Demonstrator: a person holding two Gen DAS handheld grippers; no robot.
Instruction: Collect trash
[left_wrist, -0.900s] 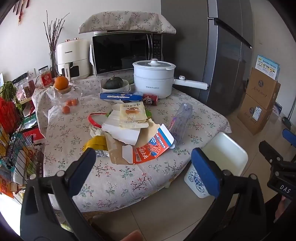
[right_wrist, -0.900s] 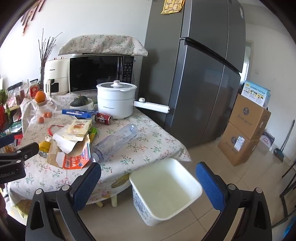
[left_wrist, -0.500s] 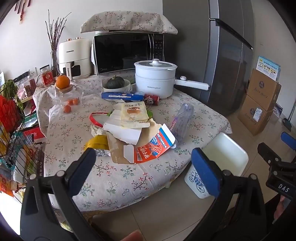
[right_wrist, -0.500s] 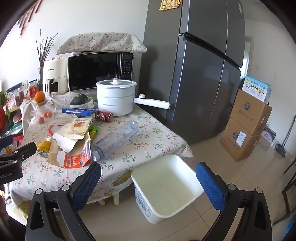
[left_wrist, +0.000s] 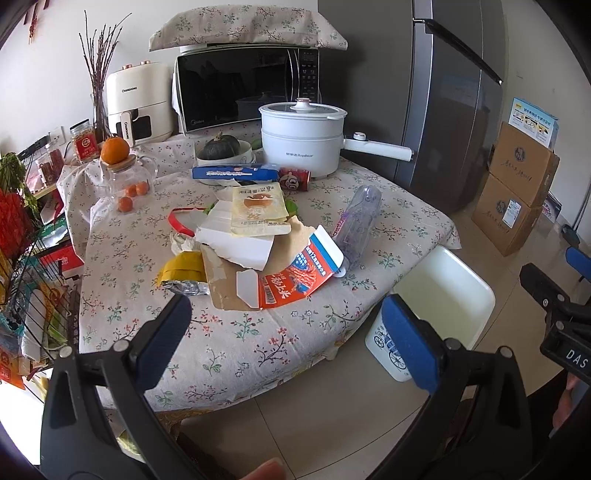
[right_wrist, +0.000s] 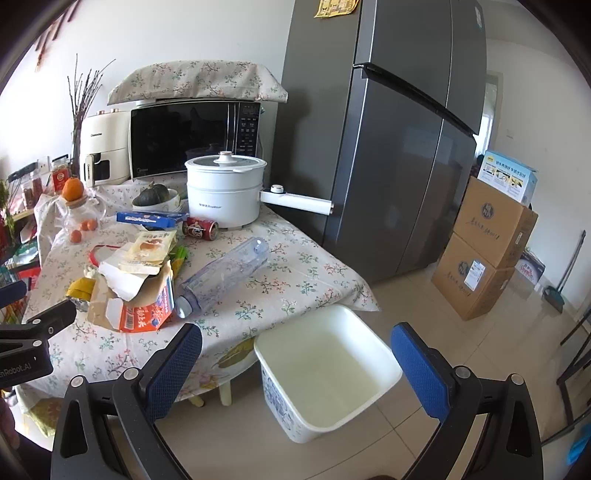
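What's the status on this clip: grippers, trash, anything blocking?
Left gripper and right gripper open, empty, short of the table. Trash pile and plastic bottle untouched on tablecloth. White bin empty on the floor. Nothing blocking.

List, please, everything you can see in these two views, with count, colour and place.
carton: 1, red-orange, front of the table's litter heap
plastic bottle: 1, clear, lying right of the heap
snack pouch: 1, cream, atop the heap
yellow wrapper: 1, heap's left
can: 1, red, lying before the pot
blue box: 1, behind the heap
pot: 1, white, table rear
bin: 1, white, floor beside the table
fridge: 1, grey, right
left gripper: open
right gripper: open
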